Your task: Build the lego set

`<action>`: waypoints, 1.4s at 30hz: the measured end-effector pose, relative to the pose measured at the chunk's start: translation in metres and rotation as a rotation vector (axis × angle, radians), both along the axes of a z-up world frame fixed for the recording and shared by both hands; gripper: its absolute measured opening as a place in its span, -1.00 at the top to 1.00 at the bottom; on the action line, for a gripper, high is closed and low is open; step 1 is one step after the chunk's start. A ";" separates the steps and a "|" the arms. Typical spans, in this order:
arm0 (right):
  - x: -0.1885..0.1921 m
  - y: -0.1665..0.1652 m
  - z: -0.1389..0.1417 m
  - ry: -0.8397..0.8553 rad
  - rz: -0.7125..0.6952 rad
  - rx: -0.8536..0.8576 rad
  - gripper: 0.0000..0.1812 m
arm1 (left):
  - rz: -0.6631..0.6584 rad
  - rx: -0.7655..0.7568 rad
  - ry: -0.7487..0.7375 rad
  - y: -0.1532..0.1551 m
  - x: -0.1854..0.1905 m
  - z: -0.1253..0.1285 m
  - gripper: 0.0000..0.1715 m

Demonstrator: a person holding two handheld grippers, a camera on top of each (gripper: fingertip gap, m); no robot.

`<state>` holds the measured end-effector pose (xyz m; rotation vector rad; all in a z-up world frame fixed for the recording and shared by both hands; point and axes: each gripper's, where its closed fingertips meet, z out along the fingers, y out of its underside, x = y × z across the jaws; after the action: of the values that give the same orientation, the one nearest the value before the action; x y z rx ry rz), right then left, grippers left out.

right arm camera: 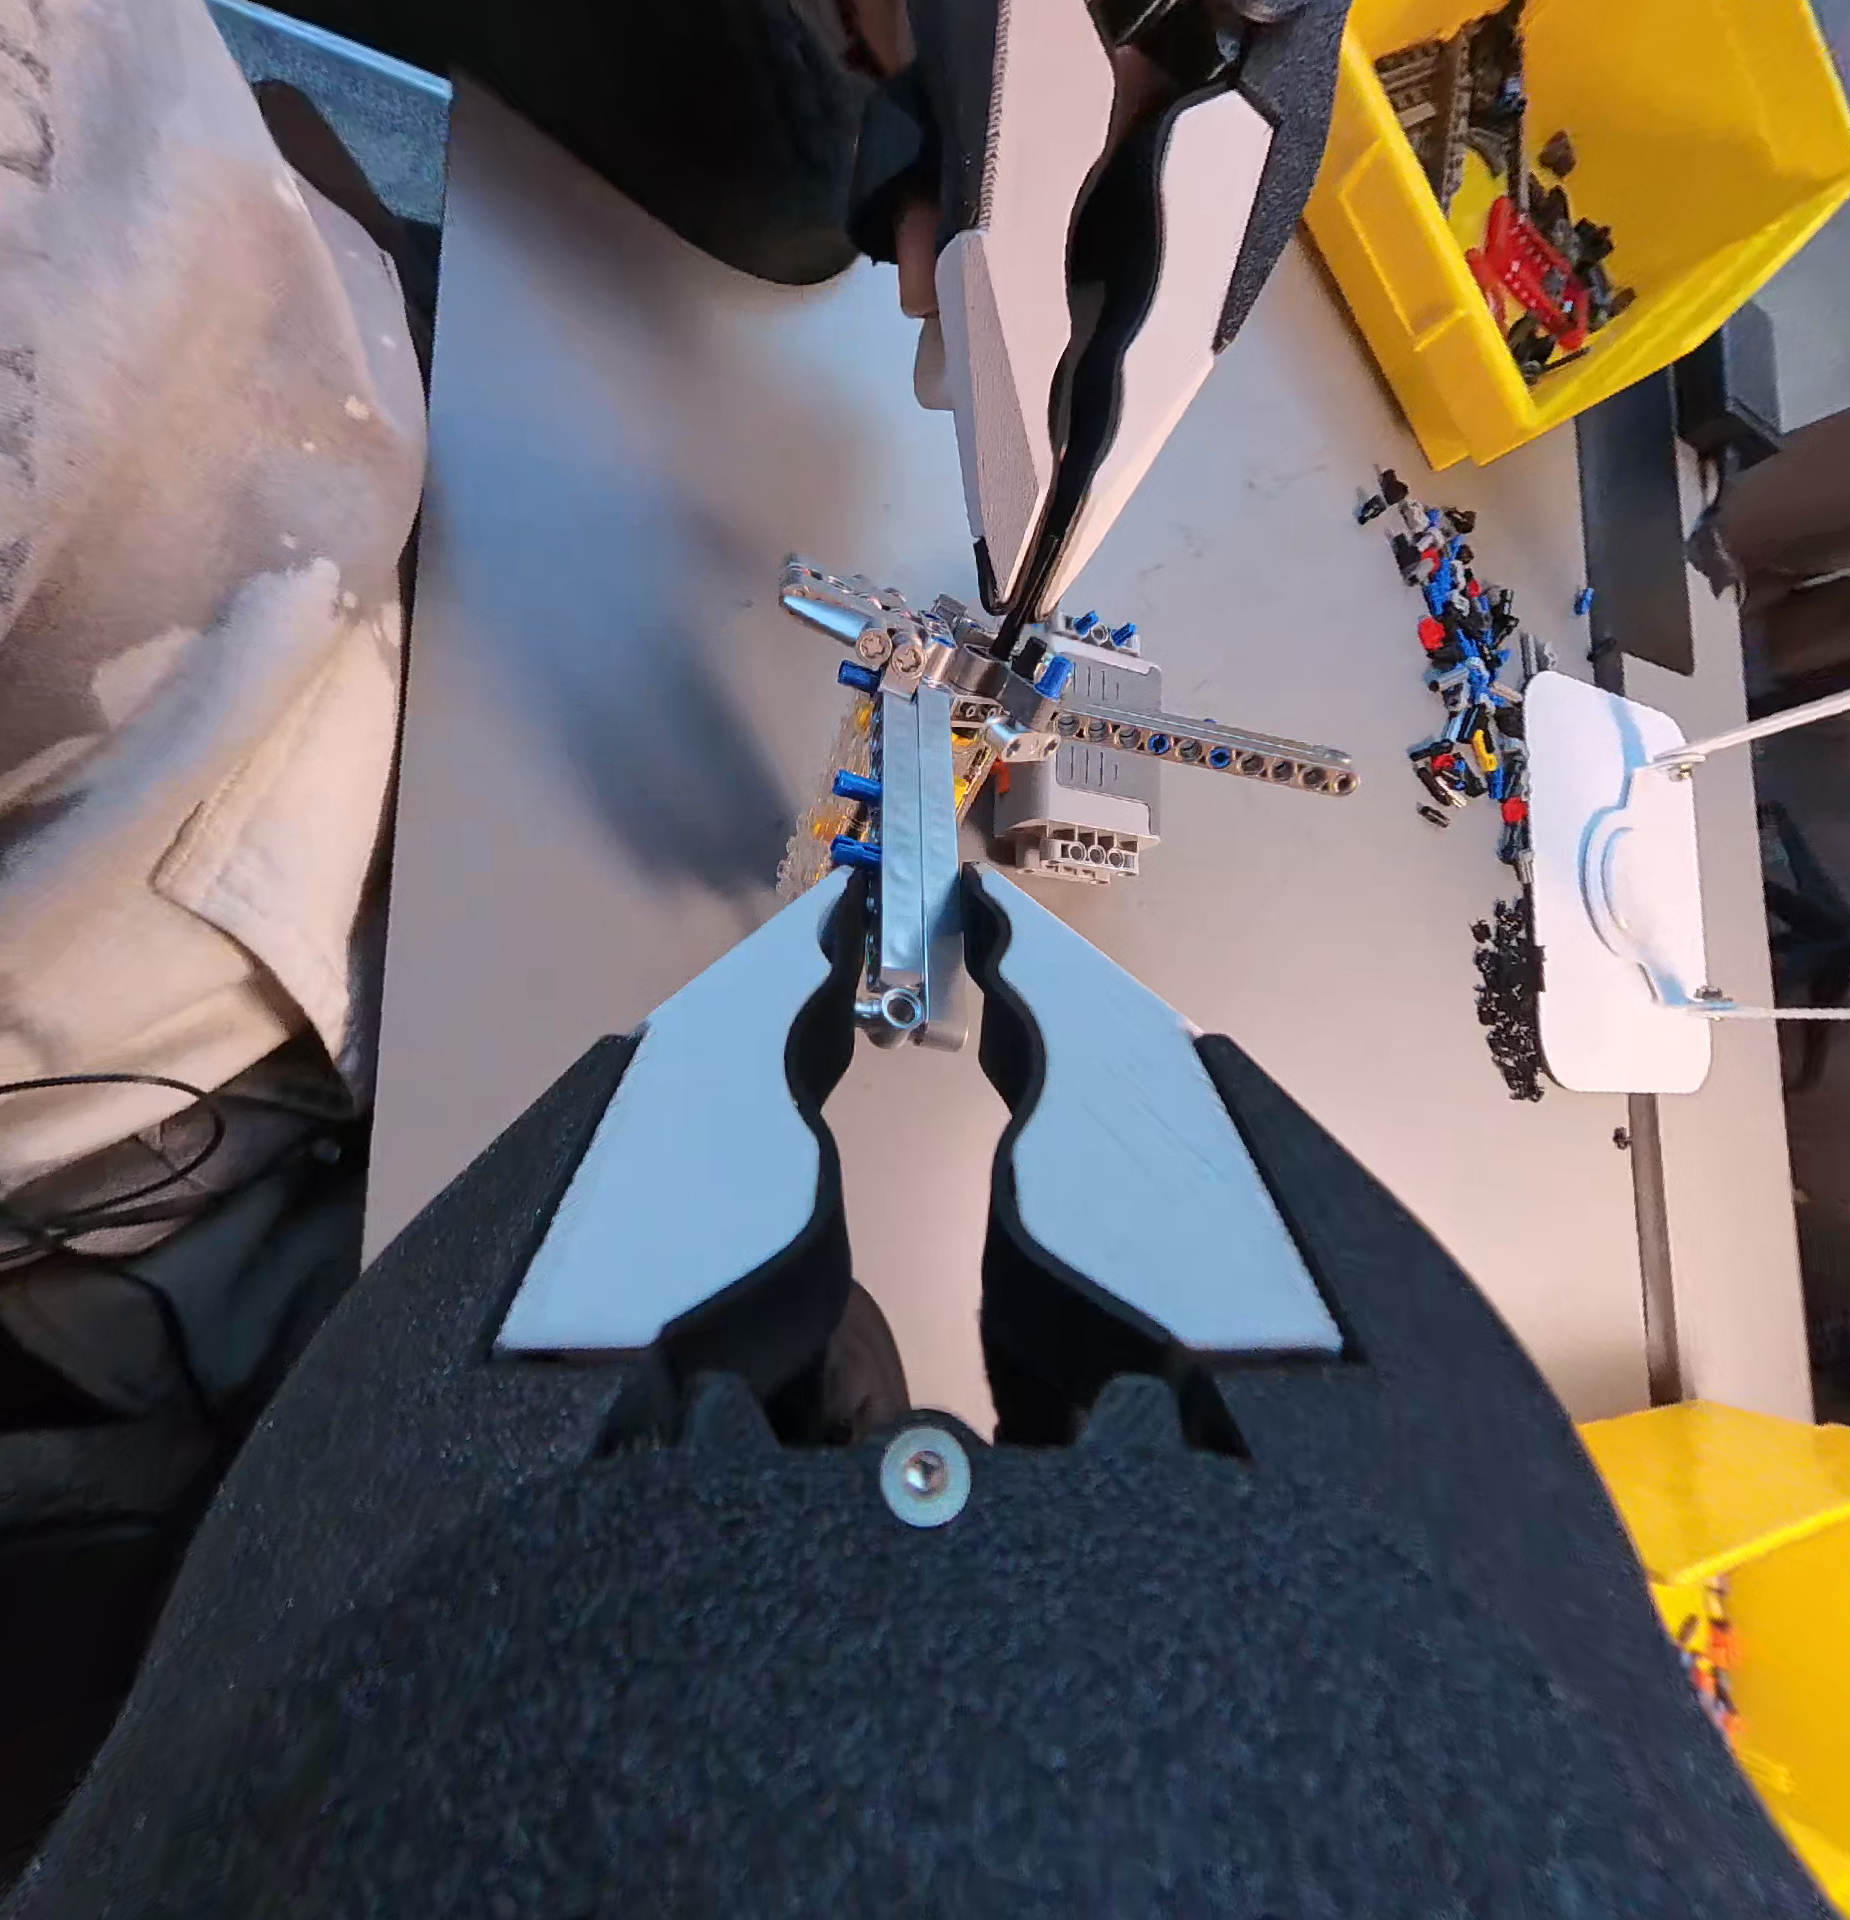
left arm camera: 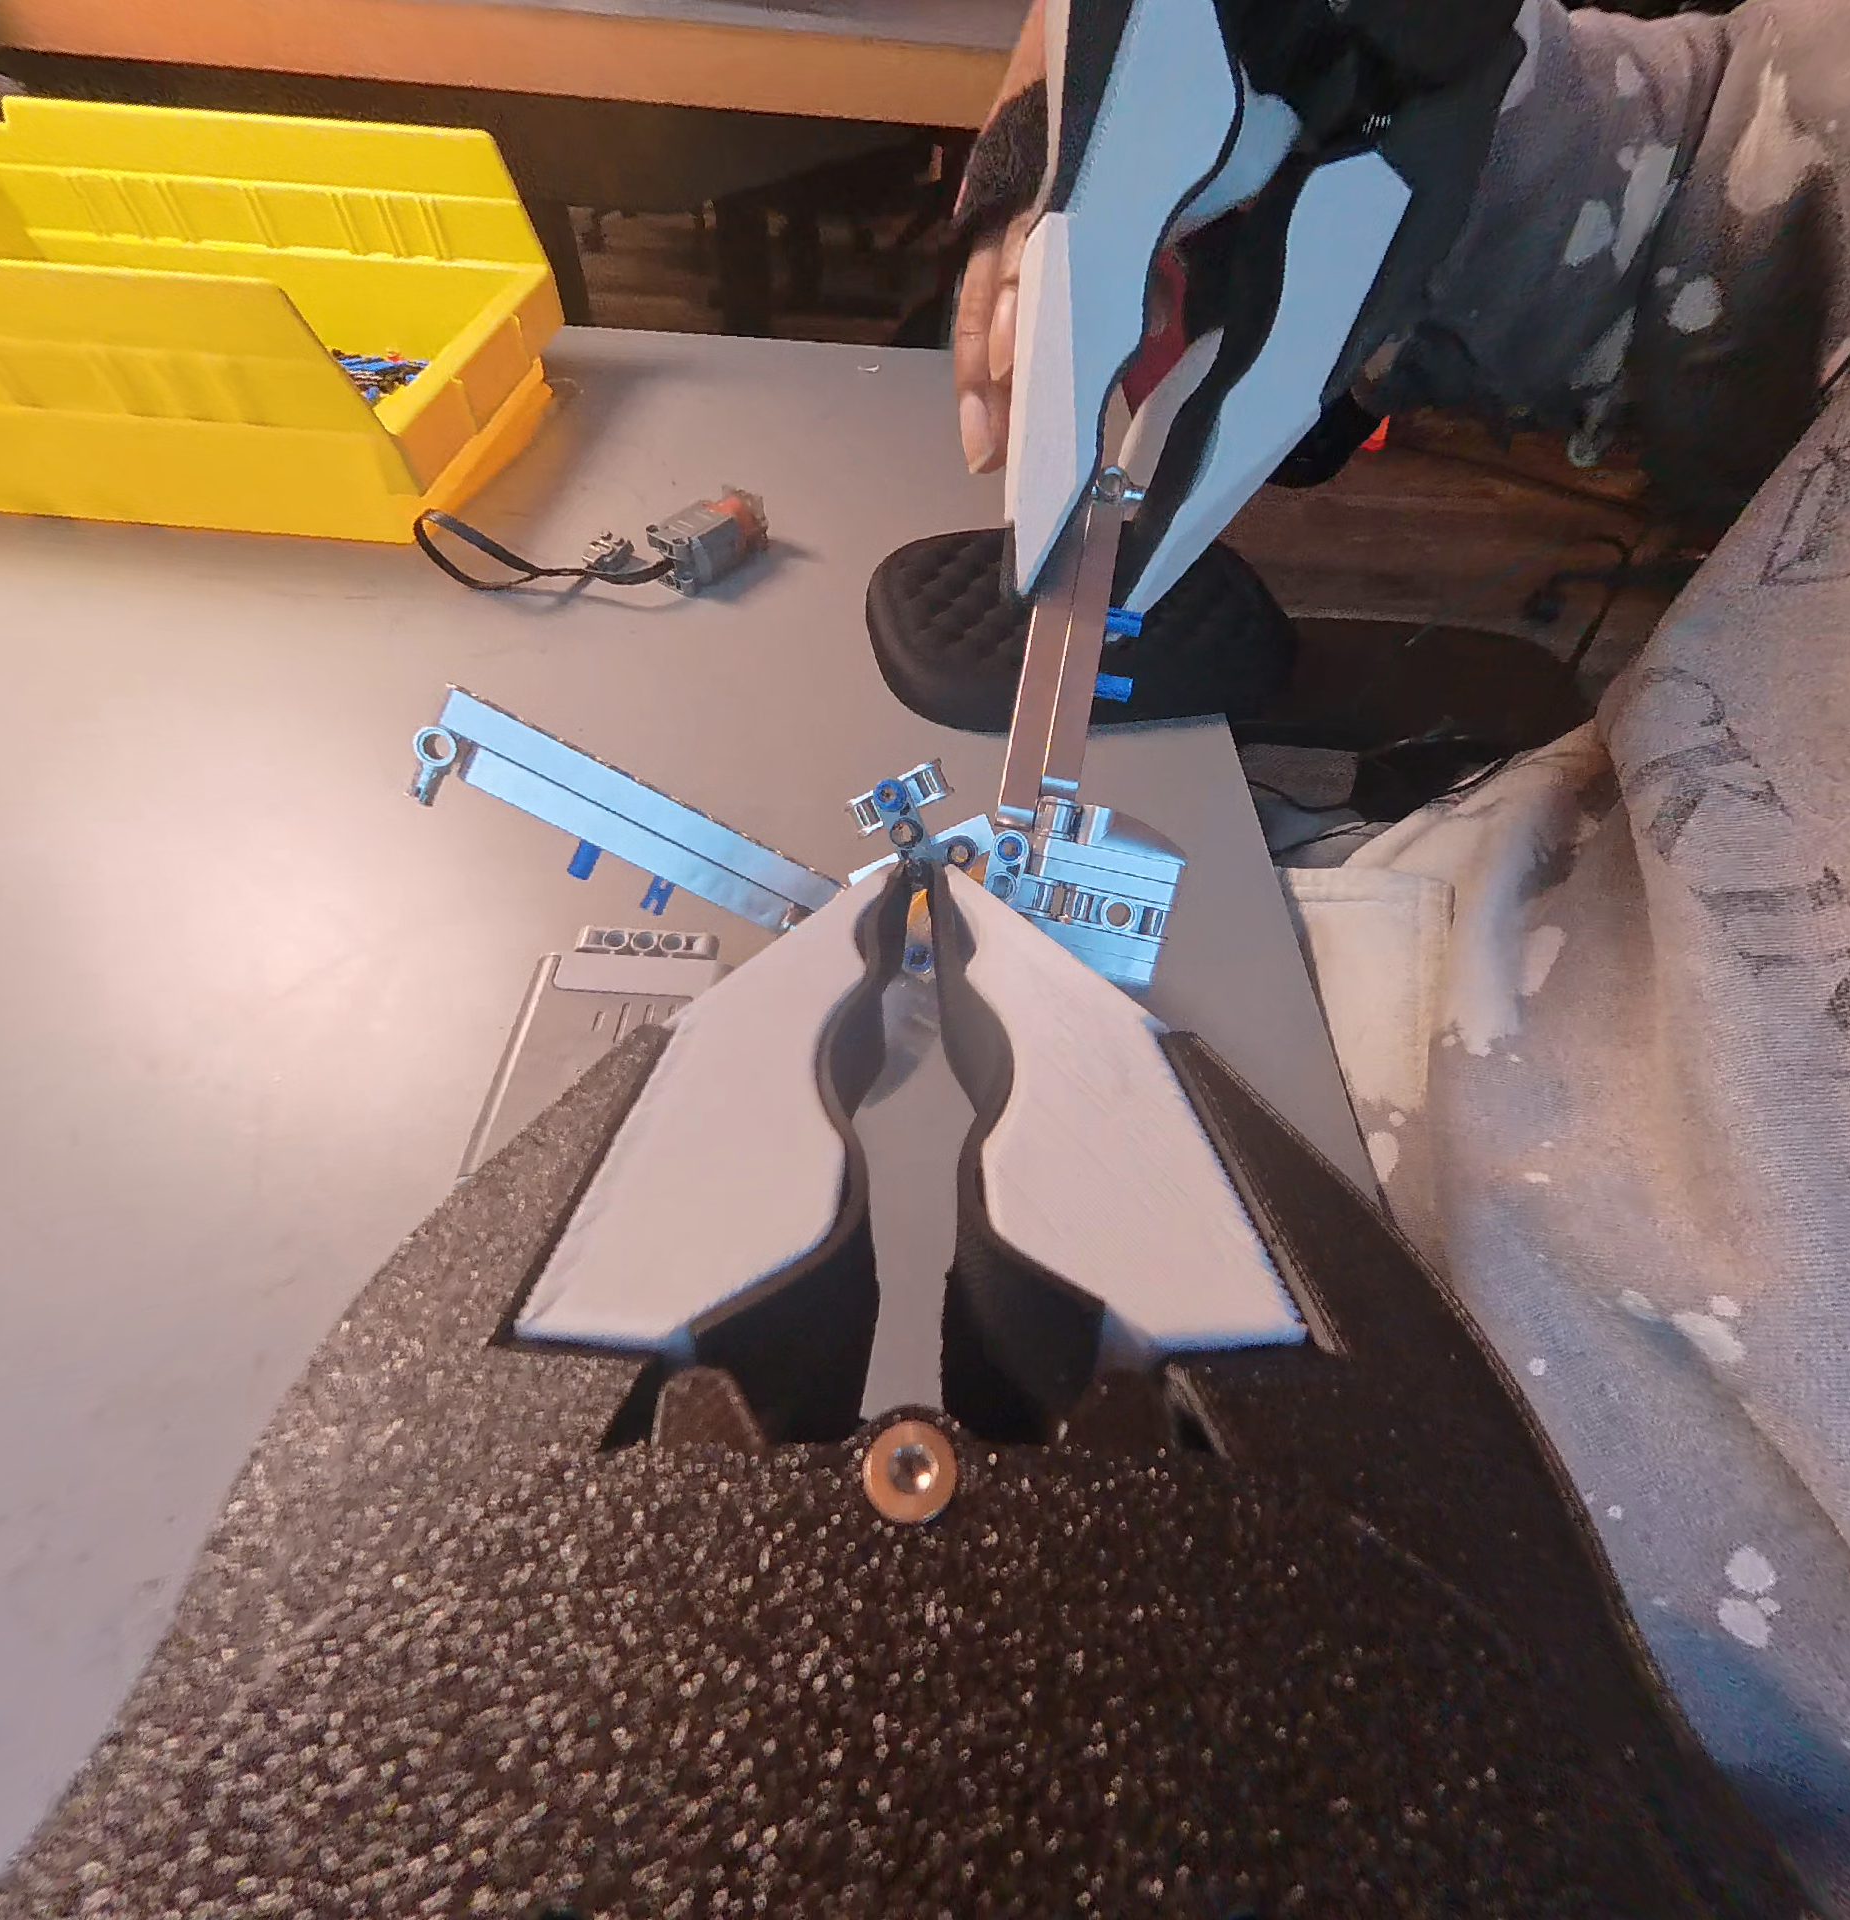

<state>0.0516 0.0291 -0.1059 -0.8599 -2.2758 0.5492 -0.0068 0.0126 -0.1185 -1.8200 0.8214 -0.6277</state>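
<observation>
Gripping a long grey beam [right arm camera: 916,883] between its fingers, the right gripper [right arm camera: 913,883] holds it close to the beam's near end, where a small ring connector sticks out; blue pins [right arm camera: 859,784] jut from the beam's left side. In the left wrist view that same beam [left arm camera: 1061,665] rises steeply from a grey block [left arm camera: 1097,883], and the right gripper [left arm camera: 1092,582] comes down on its upper end from above. The left gripper [left arm camera: 916,883] has its fingers drawn nearly together on a small dark piece at the centre of the grey model [right arm camera: 1004,686], pinching it at the very tips; in the right wrist view the left gripper [right arm camera: 1020,613] reaches in from the far side. A second holed beam [right arm camera: 1212,750] runs off to the right from the model, over a grey battery box [right arm camera: 1092,800] that lies flat on the counter [right arm camera: 1264,987]. Farther left in the left wrist view a motor [left arm camera: 708,535] with a black cable lies loose, beyond another long beam [left arm camera: 630,805] resting at a slant. A yellow bin [left arm camera: 225,312] stands at the far left corner there. Loose small parts [right arm camera: 1461,665] are scattered to the right of the model, just beside a white stand base [right arm camera: 1617,894], and another yellow bin [right arm camera: 1586,208] of parts stands at the far right.
</observation>
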 end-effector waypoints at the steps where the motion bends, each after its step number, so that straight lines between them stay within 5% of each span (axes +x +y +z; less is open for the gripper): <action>1: -0.001 0.002 0.001 -0.005 0.006 0.009 0.82 | 0.008 0.002 -0.004 0.001 -0.001 0.001 0.98; 4: -0.006 0.009 0.007 0.048 -0.032 -0.049 0.69 | 0.044 -0.002 -0.097 0.003 -0.006 0.009 0.99; 7: -0.006 0.025 0.011 0.138 -0.174 -0.292 0.36 | 0.106 -0.020 -0.226 0.008 -0.016 0.016 0.99; 11: -0.005 0.024 -0.015 0.238 -0.371 -0.546 0.30 | 0.175 -0.043 -0.381 0.017 -0.029 0.026 0.99; 13: -0.011 0.021 -0.039 0.260 -0.473 -0.482 0.29 | 0.192 -0.043 -0.443 0.021 -0.033 0.036 1.00; 15: -0.019 0.025 -0.047 0.307 -0.552 -0.215 0.26 | 0.203 -0.034 -0.503 0.027 -0.033 0.049 1.00; 16: -0.027 0.024 -0.040 0.360 -0.580 -0.131 0.27 | 0.208 -0.026 -0.530 0.030 -0.033 0.056 1.00; 20: -0.061 0.011 -0.002 0.582 -0.674 -0.312 0.20 | 0.225 0.025 -0.638 0.043 -0.029 0.084 1.00; 24: -0.072 0.047 0.017 0.732 -0.730 0.042 0.27 | 0.221 0.047 -0.768 0.045 -0.029 0.107 1.00; 27: -0.085 0.042 -0.001 0.640 -0.675 -0.039 0.97 | 0.241 0.070 -0.703 0.045 -0.028 0.106 1.00; 35: -0.067 0.054 -0.006 0.579 -0.643 -0.224 1.00 | 0.332 0.093 -0.501 0.042 -0.060 0.077 1.00; 42: -0.052 0.030 0.029 0.402 -0.339 -0.509 1.00 | 0.118 0.126 -0.120 0.029 -0.040 0.026 0.65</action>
<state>-0.0008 0.0594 -0.0772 -1.2198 -1.6019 1.0566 -0.0472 0.0413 -0.0926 -1.6863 0.6539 -0.5894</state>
